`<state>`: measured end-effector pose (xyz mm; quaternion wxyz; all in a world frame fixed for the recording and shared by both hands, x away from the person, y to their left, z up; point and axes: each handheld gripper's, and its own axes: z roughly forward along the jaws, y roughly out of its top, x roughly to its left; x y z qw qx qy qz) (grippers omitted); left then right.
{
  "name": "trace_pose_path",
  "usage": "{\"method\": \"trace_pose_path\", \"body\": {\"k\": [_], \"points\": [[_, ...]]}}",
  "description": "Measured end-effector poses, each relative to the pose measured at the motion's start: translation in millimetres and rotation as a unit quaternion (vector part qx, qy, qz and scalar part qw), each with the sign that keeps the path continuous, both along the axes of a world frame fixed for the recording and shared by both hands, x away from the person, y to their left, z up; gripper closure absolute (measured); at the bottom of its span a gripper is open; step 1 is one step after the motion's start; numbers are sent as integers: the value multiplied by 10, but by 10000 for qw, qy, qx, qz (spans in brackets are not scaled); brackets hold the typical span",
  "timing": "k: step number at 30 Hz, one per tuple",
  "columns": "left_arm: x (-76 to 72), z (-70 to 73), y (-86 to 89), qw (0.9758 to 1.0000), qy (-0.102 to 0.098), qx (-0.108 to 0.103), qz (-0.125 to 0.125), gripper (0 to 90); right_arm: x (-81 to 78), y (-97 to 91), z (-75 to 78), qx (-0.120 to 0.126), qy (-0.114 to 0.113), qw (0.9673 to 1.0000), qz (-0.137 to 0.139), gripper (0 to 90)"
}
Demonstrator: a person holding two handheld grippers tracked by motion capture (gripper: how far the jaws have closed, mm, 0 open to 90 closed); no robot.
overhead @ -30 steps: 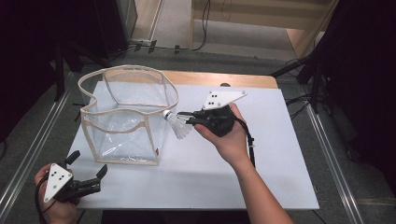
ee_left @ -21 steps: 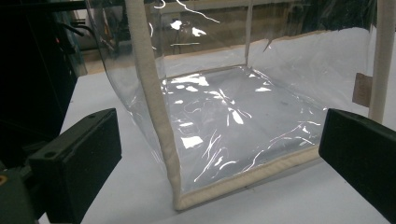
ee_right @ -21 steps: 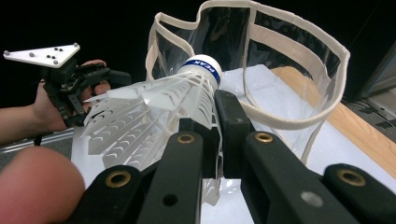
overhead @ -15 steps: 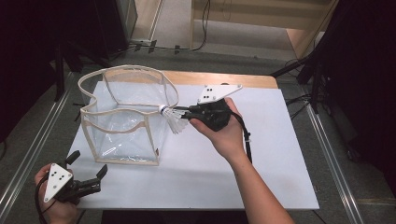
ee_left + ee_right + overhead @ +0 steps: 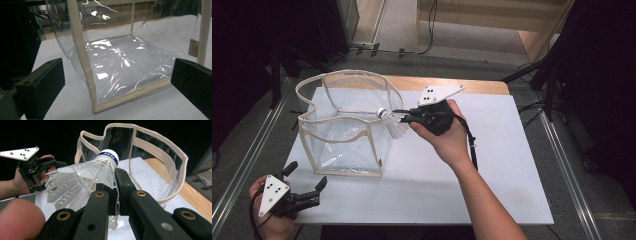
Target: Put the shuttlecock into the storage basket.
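A white feather shuttlecock with a blue-banded cork tip is pinched by its feather skirt in my right gripper, which is shut on it. Its cork points left, just at the right-hand rim of the clear plastic bin with cream fabric edging. In the right gripper view the shuttlecock sits between the jaws with the bin's rim beyond. My left gripper rests open near the table's front left corner, facing the bin's near corner; nothing is between its jaws.
The bin stands on a white board that covers the table, with a wooden strip along the far edge. Metal rails run down both sides. Dark stands and cables lie on the floor beyond.
My right gripper has carried the shuttlecock a little left and up, from beside the bin's right wall to its rim, and the hand has turned slightly. The left gripper has not moved.
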<state>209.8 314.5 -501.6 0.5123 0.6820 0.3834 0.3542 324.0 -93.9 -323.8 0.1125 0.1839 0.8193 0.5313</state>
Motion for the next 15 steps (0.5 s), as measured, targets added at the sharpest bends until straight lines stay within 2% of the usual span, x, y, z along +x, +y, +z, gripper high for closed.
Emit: {"method": "trace_pose_path", "body": {"k": [15], "points": [[1, 0, 1, 10000, 5, 5, -9, 0, 125, 60, 55, 0, 18, 10000, -77, 852]]}}
